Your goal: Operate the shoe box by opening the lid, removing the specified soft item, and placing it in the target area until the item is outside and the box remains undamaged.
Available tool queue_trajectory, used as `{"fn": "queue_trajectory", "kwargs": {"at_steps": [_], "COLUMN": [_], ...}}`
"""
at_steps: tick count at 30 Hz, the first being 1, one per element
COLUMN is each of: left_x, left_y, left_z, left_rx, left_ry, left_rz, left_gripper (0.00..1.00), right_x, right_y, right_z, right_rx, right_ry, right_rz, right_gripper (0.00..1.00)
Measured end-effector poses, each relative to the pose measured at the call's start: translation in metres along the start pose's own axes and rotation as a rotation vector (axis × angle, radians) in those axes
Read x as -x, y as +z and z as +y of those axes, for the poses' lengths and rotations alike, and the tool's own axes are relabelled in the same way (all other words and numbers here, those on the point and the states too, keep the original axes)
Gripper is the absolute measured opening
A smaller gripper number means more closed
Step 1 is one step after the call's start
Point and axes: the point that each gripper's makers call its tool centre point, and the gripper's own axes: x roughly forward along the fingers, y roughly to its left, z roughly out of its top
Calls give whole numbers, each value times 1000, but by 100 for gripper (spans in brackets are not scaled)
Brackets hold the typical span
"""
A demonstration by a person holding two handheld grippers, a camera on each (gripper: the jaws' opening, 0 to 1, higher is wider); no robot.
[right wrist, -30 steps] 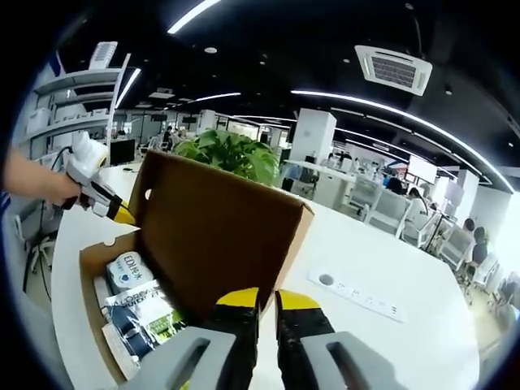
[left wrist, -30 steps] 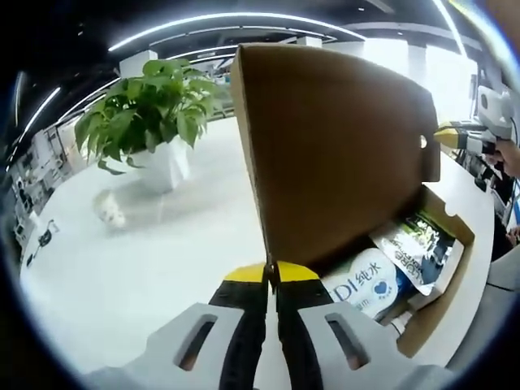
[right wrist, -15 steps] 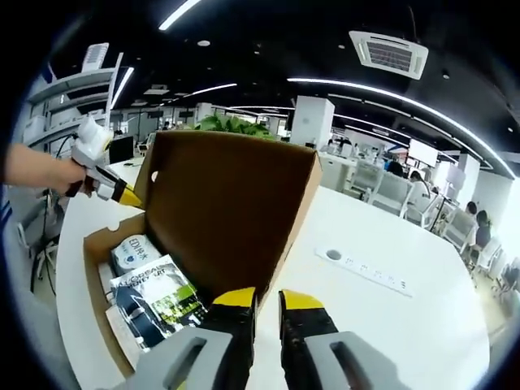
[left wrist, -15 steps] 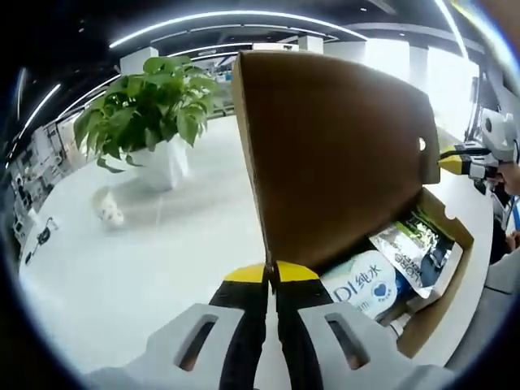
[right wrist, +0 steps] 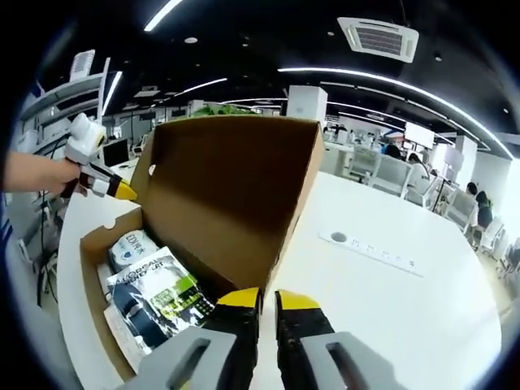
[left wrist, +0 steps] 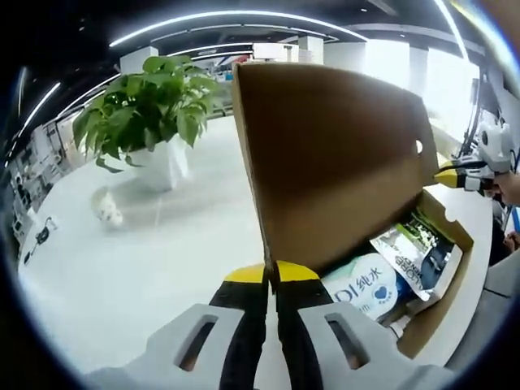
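A brown cardboard shoe box (left wrist: 439, 301) (right wrist: 93, 268) lies on a white table with its lid (left wrist: 333, 154) (right wrist: 227, 195) raised nearly upright. Inside lie a white wipes pack with blue print (left wrist: 366, 284) (right wrist: 130, 248) and a dark green-and-black packet (left wrist: 414, 248) (right wrist: 158, 296). My left gripper (left wrist: 272, 272) is shut on the lid's near edge. It also appears at the lid's far end in the right gripper view, as the left gripper (right wrist: 101, 183) held by a hand. My right gripper (right wrist: 260, 299) is pinched on the lid's other end, and is the right gripper (left wrist: 467, 175) in the left gripper view.
A potted green plant (left wrist: 150, 110) in a white pot stands on the table behind the lid, with a small white object (left wrist: 108, 207) beside it. A white power strip (right wrist: 370, 248) lies to the right of the box. Office desks and chairs stand beyond.
In the right gripper view the lid has swung more upright and now hides the plant. The left gripper view is almost unchanged; the right gripper in it has dropped slightly.
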Motion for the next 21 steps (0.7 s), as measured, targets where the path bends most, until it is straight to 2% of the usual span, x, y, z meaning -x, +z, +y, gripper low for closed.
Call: {"fn": "queue_trajectory", "kwargs": {"at_steps": [5, 21], "left_x": [-1, -7], "left_y": [1, 4], "left_z": [0, 1], "left_rx": [-2, 13], "left_ry": [-3, -2], "left_rz": [4, 9], "left_gripper": [1, 1], "right_x": [-3, -7], "right_y": [-1, 1], "right_z": [2, -2], "right_rx": [-33, -47], "right_ry": [5, 17], "right_rz": [2, 8], "right_gripper": [0, 0]}}
